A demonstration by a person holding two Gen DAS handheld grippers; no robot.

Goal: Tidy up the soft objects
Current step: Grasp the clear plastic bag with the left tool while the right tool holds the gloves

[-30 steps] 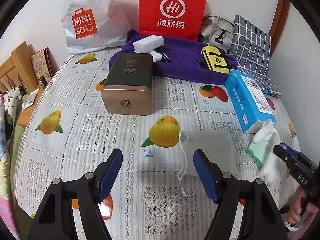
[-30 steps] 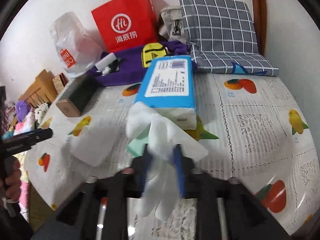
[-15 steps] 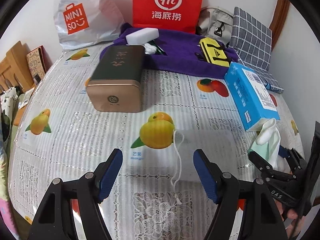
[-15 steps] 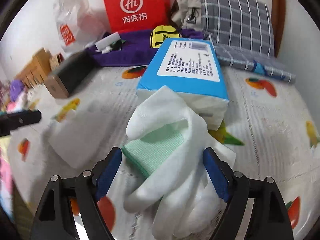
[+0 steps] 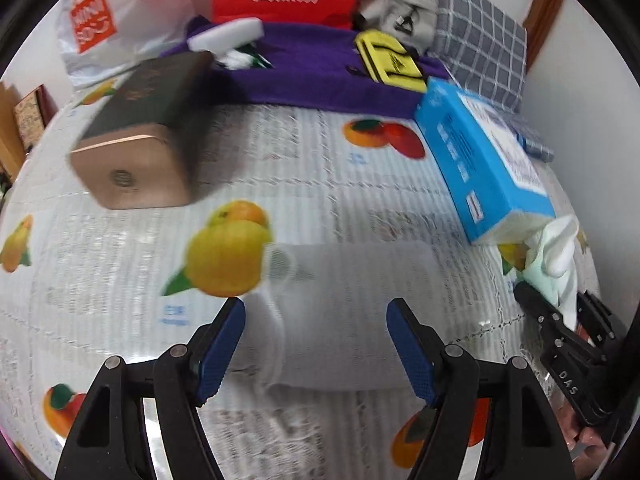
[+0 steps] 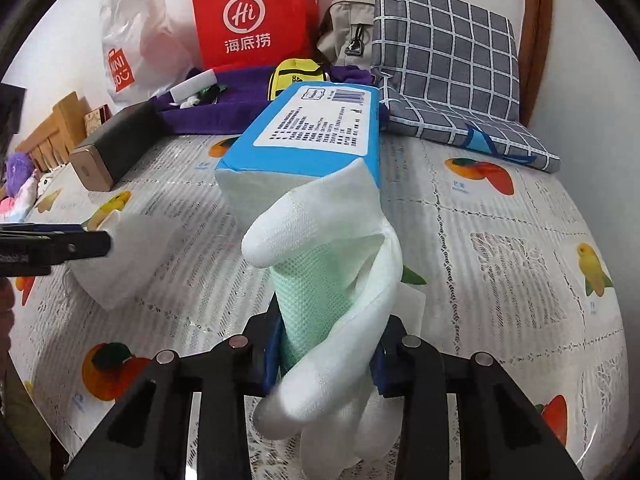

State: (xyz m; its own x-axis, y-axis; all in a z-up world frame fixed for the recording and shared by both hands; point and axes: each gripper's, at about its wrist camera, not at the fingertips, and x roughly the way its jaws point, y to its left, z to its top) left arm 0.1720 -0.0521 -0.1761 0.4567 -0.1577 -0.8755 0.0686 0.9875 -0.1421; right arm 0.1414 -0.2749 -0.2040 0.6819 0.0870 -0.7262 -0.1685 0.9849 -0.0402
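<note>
Right gripper (image 6: 324, 356) has closed onto the gloves (image 6: 332, 280) since 0.5 s ago

Left gripper (image 5: 316, 344) widens empty, straddling the white pouch (image 5: 344, 320) lying crosswise directly ahead

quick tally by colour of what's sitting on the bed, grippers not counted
red: 1, paper bag
white: 3, plastic bag, drawstring pouch, glove
purple: 1, towel
blue: 1, tissue pack
yellow: 1, small pouch
grey: 1, checked cushion
gold-green: 1, tin
total: 9
</note>
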